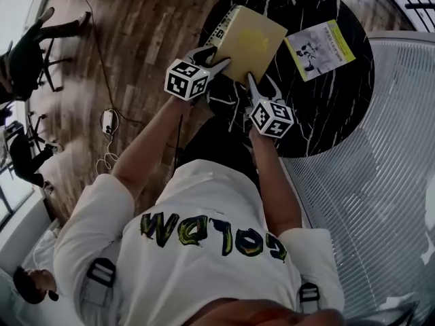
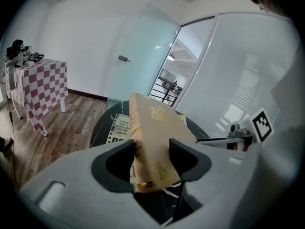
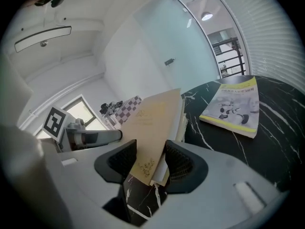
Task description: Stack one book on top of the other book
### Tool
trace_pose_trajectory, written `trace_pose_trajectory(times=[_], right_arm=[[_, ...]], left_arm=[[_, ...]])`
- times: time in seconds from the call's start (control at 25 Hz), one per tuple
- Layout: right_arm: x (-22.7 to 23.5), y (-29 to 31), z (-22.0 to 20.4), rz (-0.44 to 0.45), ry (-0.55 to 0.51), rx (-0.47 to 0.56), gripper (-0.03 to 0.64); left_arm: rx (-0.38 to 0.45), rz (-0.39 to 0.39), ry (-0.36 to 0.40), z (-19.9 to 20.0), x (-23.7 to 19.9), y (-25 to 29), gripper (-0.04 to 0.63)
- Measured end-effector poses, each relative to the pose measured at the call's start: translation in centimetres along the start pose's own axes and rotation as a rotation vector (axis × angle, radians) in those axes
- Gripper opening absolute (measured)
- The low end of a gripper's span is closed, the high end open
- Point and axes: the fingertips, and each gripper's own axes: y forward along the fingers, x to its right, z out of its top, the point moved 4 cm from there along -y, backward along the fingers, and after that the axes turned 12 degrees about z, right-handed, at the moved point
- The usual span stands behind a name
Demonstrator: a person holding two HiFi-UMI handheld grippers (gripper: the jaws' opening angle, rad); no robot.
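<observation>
I hold a thick tan book (image 1: 250,43) with gold print between both grippers, tilted above the round black marble table (image 1: 326,114). My left gripper (image 1: 219,64) is shut on its near left edge; in the left gripper view the book (image 2: 152,132) stands on edge between the jaws of that gripper (image 2: 151,159). My right gripper (image 1: 254,85) is shut on the near right corner, and in the right gripper view the cover (image 3: 155,116) and pages sit pinched in that gripper (image 3: 151,163). A thin yellow-and-white book (image 1: 319,49) lies flat on the table to the right (image 3: 233,106).
A white booklet with a film-strip border (image 2: 120,126) lies on the table by the held book's far left side. A ribbed glass wall (image 1: 380,182) curves round the table's right. Wooden floor with a power strip (image 1: 107,121) is at the left, and a checked-cloth table (image 2: 43,80) stands further off.
</observation>
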Motion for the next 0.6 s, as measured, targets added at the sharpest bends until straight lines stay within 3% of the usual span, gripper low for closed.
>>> trace_pose_trajectory(times=[0.6], right_arm=[[1.4, 5.5, -3.0, 0.002, 0.058, -0.063, 0.189]], left_arm=[[-0.042, 0.033, 0.028, -2.3, -5.0, 3.5, 0.232]])
